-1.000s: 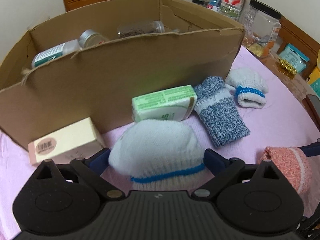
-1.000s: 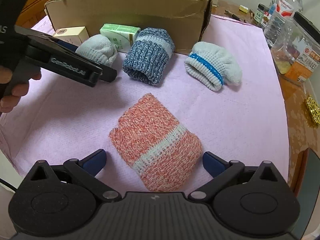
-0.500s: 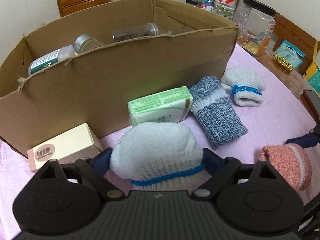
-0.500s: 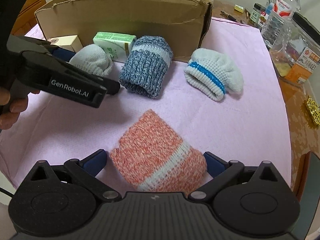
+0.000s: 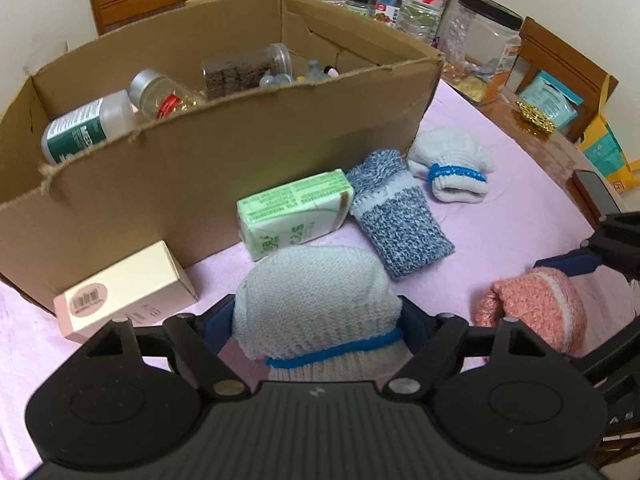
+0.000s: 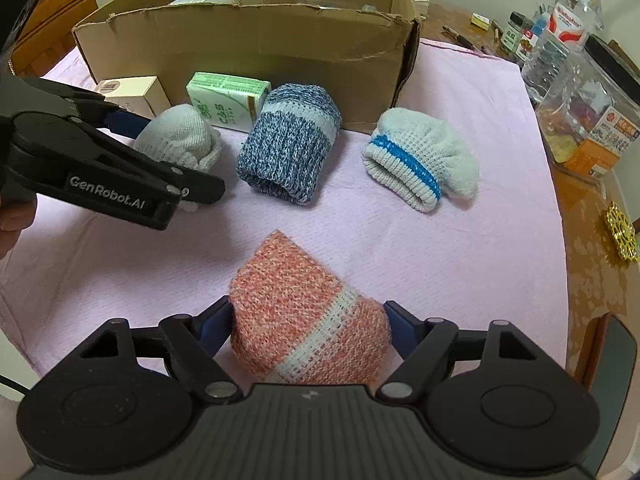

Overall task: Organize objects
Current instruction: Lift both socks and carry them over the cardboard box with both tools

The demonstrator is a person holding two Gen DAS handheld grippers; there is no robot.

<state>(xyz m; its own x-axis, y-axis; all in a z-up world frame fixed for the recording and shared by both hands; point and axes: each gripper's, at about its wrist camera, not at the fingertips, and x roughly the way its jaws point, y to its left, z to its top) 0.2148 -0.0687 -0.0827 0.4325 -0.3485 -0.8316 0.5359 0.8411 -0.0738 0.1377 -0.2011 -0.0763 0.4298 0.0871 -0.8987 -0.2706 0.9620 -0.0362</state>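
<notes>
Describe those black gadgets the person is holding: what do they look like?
Each is matte black plastic: a ribbed body, two round discs, and angled linkage bars with silver pivots leading to dark blue jaws. The left gripper carries white "GenRobot.AI" lettering on its side; the right gripper looks identical.

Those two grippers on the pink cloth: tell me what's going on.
A person holds a gripper in each hand. The left gripper has just closed on a white sock; the right gripper has just closed on a pink sock. Both socks still sit on the cloth, before the box.
</notes>
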